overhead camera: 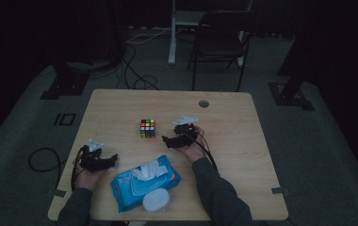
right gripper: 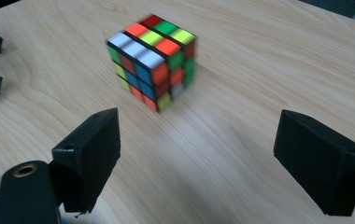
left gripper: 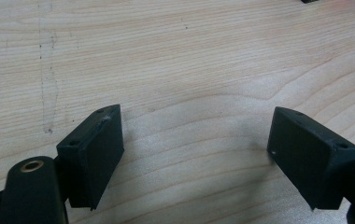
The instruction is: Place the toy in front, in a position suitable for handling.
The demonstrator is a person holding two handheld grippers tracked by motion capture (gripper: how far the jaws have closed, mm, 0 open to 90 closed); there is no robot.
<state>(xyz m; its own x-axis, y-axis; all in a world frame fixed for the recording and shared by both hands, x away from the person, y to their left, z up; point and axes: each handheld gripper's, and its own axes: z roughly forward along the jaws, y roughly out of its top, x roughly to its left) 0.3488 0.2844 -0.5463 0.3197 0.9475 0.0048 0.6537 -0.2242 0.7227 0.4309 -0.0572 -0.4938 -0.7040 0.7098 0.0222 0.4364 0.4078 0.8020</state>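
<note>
We see a cube (right gripper: 153, 60) chequered in red, green, yellow, white, blue and orange squares on a black grid, on the pale wood-grain table (overhead camera: 243, 136); at its six o'clock, a blue packet (overhead camera: 144, 181) with a white lid (overhead camera: 156, 201).

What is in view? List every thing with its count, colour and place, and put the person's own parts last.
puzzle cube: one, multicoloured, middle of the table, ahead of the right gripper and apart from it.
wet wipes pack: one, blue with a white flap, near edge of the table between the forearms.
round lid: one, white, on the near end of the pack.
table: one, light wood, with a round grommet hole near its far edge.
chair: one, dark, on the floor beyond the table.
cables: several, dark, on the floor.
left gripper: one, black, open over bare wood.
right gripper: one, black, open, facing the cube.
</note>
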